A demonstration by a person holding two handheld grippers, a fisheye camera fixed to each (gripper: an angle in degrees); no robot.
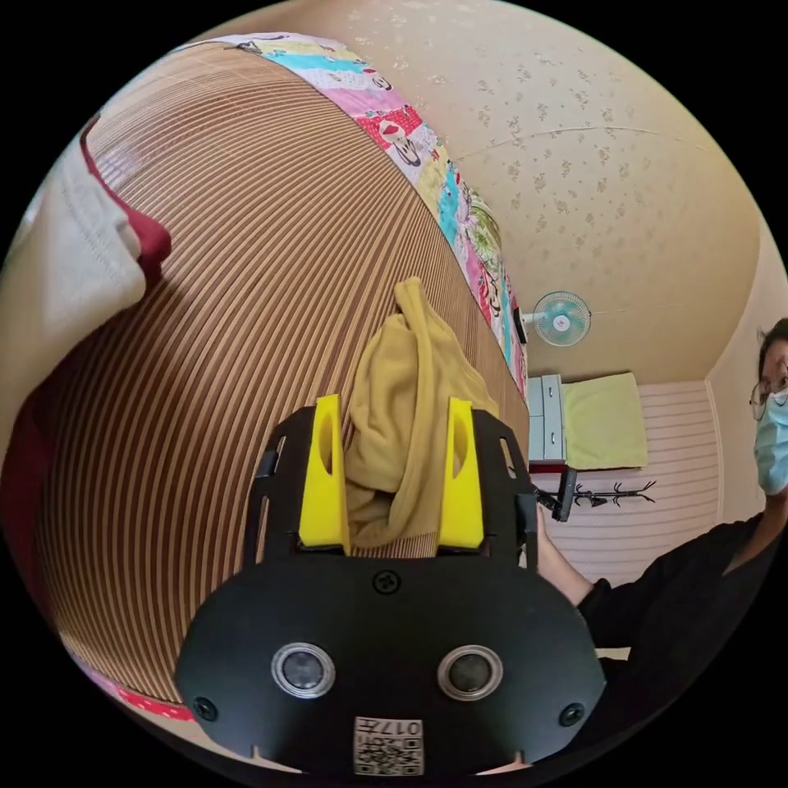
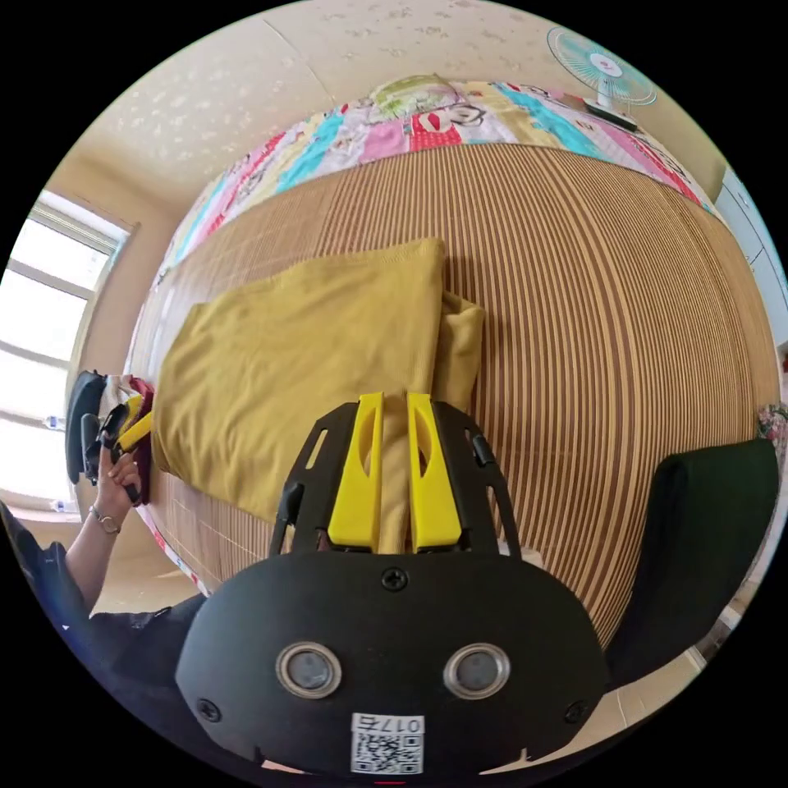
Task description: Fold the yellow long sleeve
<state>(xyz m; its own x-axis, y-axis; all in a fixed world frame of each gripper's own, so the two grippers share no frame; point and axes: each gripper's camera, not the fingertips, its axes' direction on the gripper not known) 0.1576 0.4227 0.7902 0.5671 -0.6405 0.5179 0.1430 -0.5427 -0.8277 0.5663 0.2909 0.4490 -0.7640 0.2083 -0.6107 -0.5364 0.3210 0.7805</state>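
Right gripper [image 2: 395,468] clamped on shirt [image 2: 304,361] edge at mat's [image 2: 591,328] near side; shirt's long axis running leftward. Left gripper [image 1: 392,476] jaws apart around bunched cloth [image 1: 410,410].

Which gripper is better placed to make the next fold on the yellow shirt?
Probably the right gripper: its jaws are nearly closed on an edge of the shirt. The left gripper is open around bunched fabric.
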